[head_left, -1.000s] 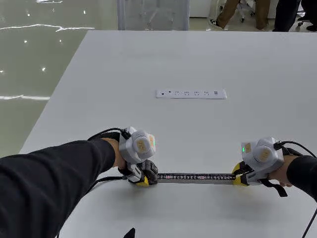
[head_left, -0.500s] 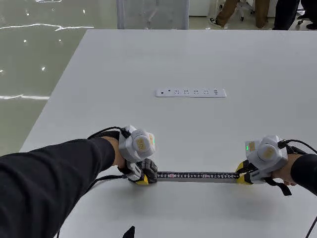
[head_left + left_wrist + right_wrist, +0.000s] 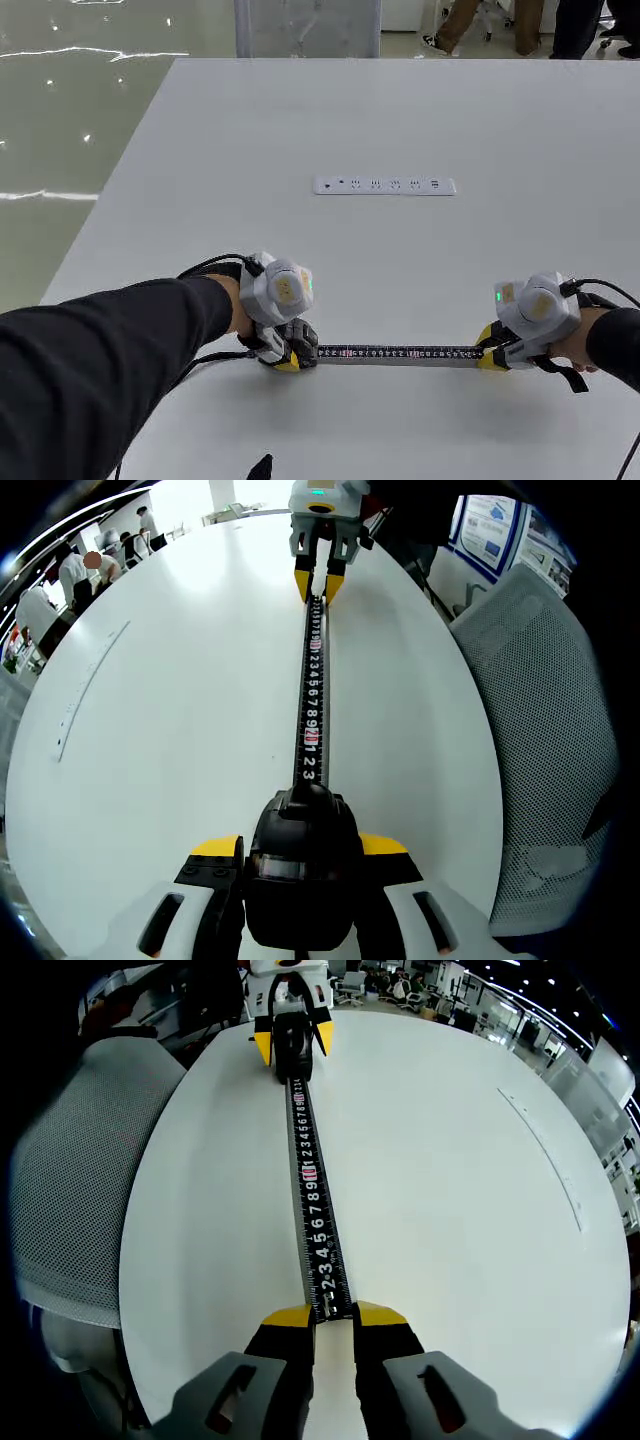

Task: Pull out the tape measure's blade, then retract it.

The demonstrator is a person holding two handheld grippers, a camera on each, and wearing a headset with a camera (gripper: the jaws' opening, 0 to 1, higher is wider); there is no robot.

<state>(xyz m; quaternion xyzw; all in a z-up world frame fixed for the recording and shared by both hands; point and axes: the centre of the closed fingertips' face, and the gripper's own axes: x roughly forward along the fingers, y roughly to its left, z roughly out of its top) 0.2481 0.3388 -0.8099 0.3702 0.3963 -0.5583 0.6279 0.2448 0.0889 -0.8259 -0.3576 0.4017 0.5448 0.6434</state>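
Stretched out long, flat and straight along the near edge of the smooth white table [image 3: 400,110]: a thin dark blade [image 3: 400,353] with small white numbers and a few red ones. Ends on the left in a chunky black case [image 3: 300,880], squeezed tight between the yellow tips of the left gripper [image 3: 300,845]. Pinched at its right end by the right gripper [image 3: 329,1315], pressed nearly together. Farther off, mid-table and well apart, a long flat white power strip [image 3: 384,186]. Beside the table, a grey mesh chair [image 3: 540,710].
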